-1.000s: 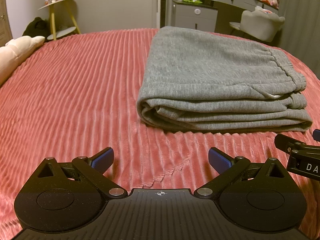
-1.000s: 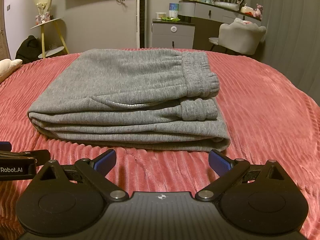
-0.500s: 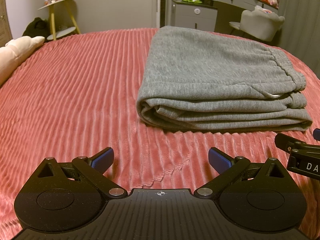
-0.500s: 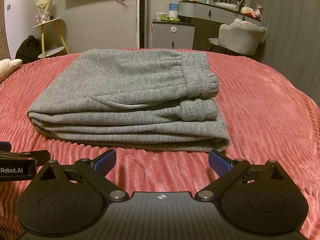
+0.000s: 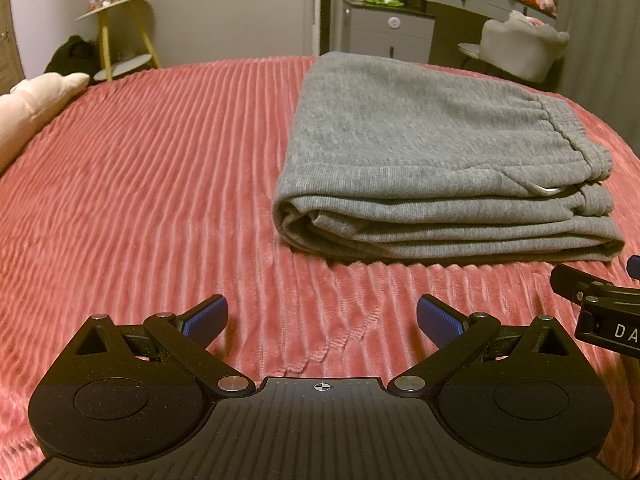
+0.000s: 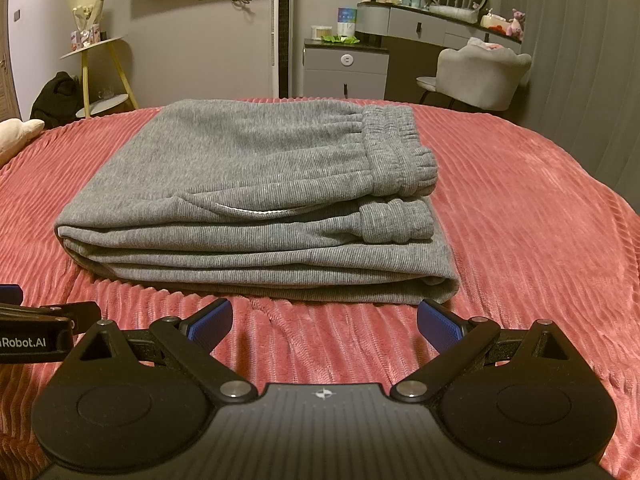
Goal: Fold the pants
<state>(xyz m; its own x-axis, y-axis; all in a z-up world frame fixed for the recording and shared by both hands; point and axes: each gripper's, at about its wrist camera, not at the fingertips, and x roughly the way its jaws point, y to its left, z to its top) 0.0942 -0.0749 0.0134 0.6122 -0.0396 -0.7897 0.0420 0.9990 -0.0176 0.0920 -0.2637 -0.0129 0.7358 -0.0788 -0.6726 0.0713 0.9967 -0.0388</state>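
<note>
Folded pants (image 6: pixel 256 216) lie crosswise mid-frame, nearer the right gripper (image 6: pixel 324 326); left gripper (image 5: pixel 320 320) likewise spread wide, empty.

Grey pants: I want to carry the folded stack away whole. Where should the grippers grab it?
Judging by the pose, pinch the near layered edge of the grey pants from the front, both grippers low over the red bedspread, one near each end so layers stay together.

Right gripper (image 5: pixel 600 304) (lettering "DA") cut by frame edge.
</note>
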